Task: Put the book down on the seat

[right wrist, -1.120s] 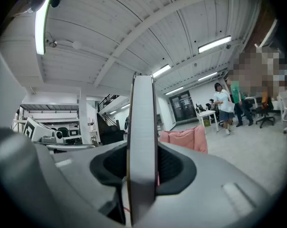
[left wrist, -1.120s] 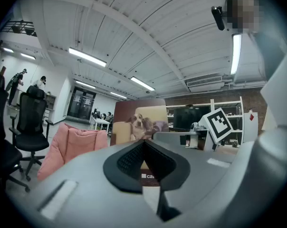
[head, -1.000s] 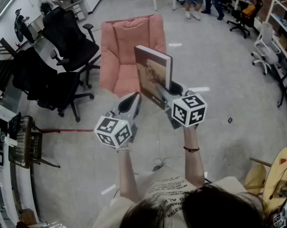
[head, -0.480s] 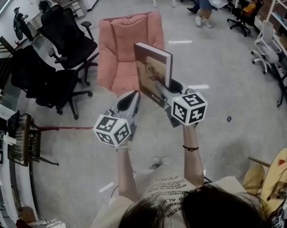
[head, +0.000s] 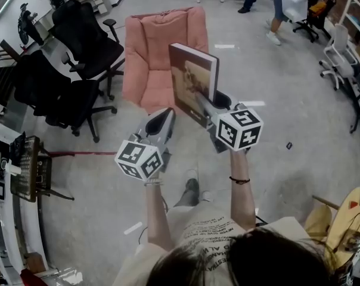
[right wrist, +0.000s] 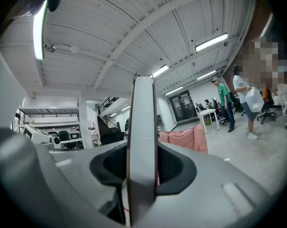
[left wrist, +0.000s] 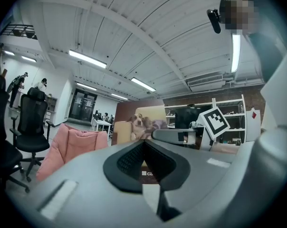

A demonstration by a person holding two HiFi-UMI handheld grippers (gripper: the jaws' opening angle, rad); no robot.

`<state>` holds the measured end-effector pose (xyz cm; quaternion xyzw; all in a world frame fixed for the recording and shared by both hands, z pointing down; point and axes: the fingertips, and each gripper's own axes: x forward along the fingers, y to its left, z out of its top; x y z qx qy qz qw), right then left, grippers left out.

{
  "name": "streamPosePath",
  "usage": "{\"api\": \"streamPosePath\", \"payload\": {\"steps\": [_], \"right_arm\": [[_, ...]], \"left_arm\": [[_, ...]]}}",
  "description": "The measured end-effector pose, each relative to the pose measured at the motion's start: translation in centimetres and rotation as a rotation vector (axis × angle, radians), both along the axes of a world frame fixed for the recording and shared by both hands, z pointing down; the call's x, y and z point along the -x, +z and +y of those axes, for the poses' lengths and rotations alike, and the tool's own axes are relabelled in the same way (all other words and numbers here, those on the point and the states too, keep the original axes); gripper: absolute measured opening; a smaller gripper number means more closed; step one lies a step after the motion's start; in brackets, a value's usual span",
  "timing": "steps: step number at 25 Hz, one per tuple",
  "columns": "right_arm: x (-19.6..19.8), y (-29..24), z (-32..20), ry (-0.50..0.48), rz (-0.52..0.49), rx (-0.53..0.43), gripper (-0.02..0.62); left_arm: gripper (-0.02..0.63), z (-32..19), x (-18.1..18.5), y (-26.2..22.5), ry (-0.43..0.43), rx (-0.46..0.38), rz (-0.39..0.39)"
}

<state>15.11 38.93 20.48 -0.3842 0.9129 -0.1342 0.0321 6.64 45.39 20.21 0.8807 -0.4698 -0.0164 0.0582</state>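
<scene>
Grips a brown hardback book with a dog picture on its cover (head: 194, 82) in the right claw (head: 213, 109), pads clenched on both faces near the lower edge. Stands upright, page edge toward that claw's camera. Hangs in the air short of the salmon-pink cushioned armchair (head: 159, 52), clear of its seat. Shows the left claw (head: 163, 121) clenched on nothing, tips together, beside the book and apart from it.

At the left edge, what looks like a dark wire-mesh basket (head: 28, 171); contents too small to tell. At top right, a passer-by (head: 285, 5) carrying a white container (head: 297, 5).

Against a second ago: same grip, same upright book, both claws in much the same place. Passer-by shifted rightward along the top. Dark shoe (head: 189, 192) now in sight beneath the arms.
</scene>
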Motion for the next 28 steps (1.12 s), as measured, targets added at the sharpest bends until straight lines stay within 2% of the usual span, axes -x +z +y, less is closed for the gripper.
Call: {"api": "streamPosePath", "payload": {"steps": [8,21,28], "right_arm": [[1.8,1.6,-3.6,0.005,0.007,0.026,0.149],[7.0,4.0,-13.3,0.001,-0.017,0.083,0.149],[7.9,5.2,-16.0,0.016,-0.021,0.082,0.149]], "left_arm": [[0.003,-3.6,1.9,1.3,0.019,0.016,0.021],[0.003,-13.6,7.2,3.3,0.044,0.048,0.007],[0.003,-16.4,7.9,4.5,0.081,0.044,-0.012]]}}
